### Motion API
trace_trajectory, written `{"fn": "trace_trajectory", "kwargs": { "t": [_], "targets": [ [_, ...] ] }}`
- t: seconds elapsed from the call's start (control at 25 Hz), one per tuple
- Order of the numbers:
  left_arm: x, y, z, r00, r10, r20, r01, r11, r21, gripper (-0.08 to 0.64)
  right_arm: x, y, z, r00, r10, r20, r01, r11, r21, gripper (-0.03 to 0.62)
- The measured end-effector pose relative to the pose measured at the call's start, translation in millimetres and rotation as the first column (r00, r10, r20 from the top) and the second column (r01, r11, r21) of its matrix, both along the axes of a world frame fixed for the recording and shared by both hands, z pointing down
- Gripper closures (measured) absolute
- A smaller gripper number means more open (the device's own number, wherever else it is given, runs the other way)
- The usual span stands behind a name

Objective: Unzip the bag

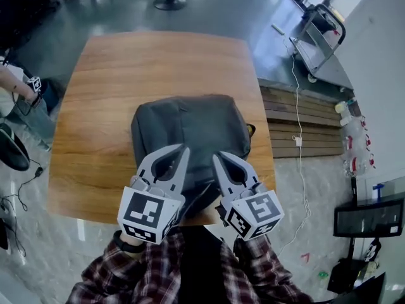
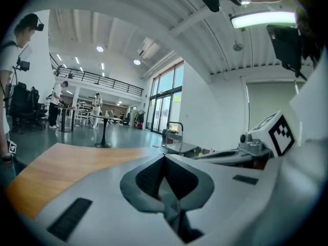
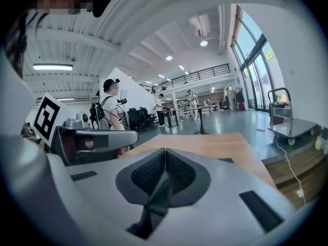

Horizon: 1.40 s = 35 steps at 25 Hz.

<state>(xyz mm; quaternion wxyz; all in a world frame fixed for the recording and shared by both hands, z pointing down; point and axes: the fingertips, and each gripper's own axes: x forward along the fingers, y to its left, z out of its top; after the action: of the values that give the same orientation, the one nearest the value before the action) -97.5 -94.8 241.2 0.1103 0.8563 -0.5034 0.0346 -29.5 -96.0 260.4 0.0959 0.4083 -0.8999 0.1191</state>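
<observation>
Head view, bag (image 1: pixel 190 128) on table (image 1: pixel 101 106), left gripper (image 1: pixel 184 149), right gripper (image 1: pixel 217 156) over its near end, jaws pressed together

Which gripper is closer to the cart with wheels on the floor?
Right. The right gripper is over the bag's right half, on the cart's side. The left gripper is beside it, farther left and farther from the cart.

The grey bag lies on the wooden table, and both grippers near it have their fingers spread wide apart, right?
Not quite. The left gripper and right gripper both have their fingers closed together, as each gripper view shows. The grey bag does lie on the wooden table.
</observation>
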Motion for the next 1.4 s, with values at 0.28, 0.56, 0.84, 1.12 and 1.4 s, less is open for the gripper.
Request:
{"fn": "trace_trajectory", "kwargs": {
  "t": [0.28, 0.56, 0.84, 1.12, 1.4],
  "targets": [
    [2, 9, -31, 0.999, -0.018, -0.030, 0.019, 0.999, 0.042, 0.551, -8, 1, -41, 1.000, -0.027, -0.015, 0.029, 0.996, 0.088, 0.575],
    [6, 11, -28, 0.999, -0.016, -0.028, 0.017, 0.999, 0.028, 0.551, -8, 7, -47, 0.999, -0.042, -0.010, 0.042, 0.995, 0.092, 0.580],
    [1, 12, -23, 0.999, -0.029, -0.022, 0.030, 0.999, 0.023, 0.551, -14, 9, -41, 0.999, -0.050, -0.023, 0.051, 0.995, 0.089, 0.581],
    [0, 13, -22, 0.999, -0.030, -0.035, 0.030, 0.999, 0.016, 0.551, -15, 11, -37, 0.998, -0.056, 0.002, 0.056, 0.996, 0.065, 0.581],
    [5, 10, -21, 0.999, -0.018, -0.031, 0.019, 1.000, 0.008, 0.551, -14, 11, -34, 0.999, -0.053, 0.004, 0.053, 0.997, 0.058, 0.581]
  ]
}}
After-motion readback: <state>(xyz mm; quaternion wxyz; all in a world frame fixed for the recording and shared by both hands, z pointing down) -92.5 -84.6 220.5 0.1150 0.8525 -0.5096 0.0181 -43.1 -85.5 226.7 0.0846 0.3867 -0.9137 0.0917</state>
